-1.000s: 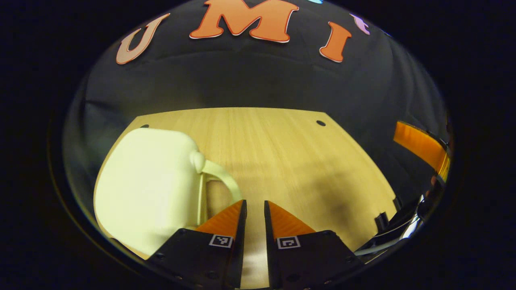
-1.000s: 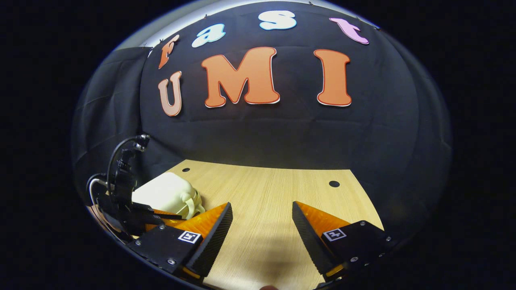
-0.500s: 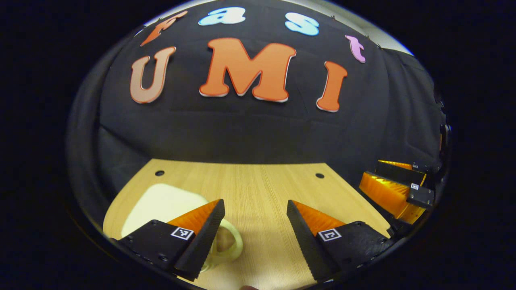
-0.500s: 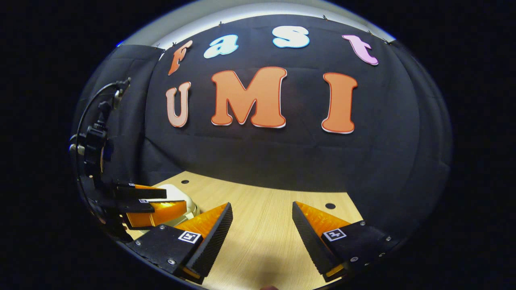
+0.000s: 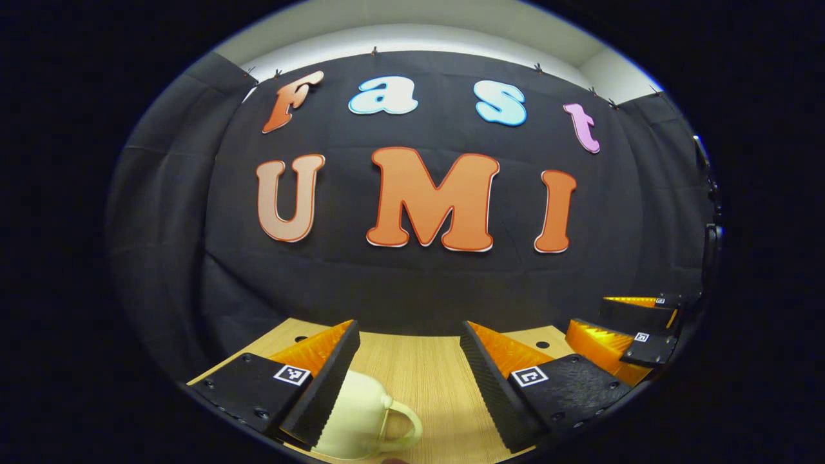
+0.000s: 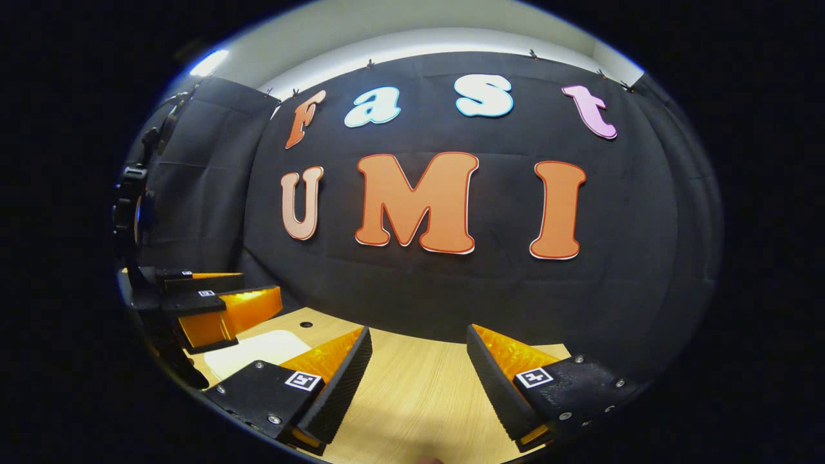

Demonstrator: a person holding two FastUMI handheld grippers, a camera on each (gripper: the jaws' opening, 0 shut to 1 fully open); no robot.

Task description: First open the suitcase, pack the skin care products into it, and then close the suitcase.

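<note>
A small cream suitcase (image 5: 358, 415) lies on the wooden table (image 5: 425, 380), looking closed, its loop handle (image 5: 405, 426) toward the right in the left gripper view. My left gripper (image 5: 408, 328) hangs open above it, touching nothing, its left finger in front of part of the case. In the right gripper view the suitcase (image 6: 254, 348) shows low on the left, partly behind the left gripper (image 6: 261, 283). My right gripper (image 6: 419, 330) stands open over bare table (image 6: 412, 399) with nothing between its fingers. It also appears at the right edge of the left gripper view (image 5: 588, 314).
The black cloth wall rises just behind the table's far edge. A small round hole (image 6: 306, 324) marks the tabletop near the back left corner. A black cable and mount (image 6: 129, 206) stand above the left gripper.
My left gripper went from nearly shut beside the suitcase handle to open, and has lifted away. Both views have tilted up, so the suitcase and table sit lower in them.
</note>
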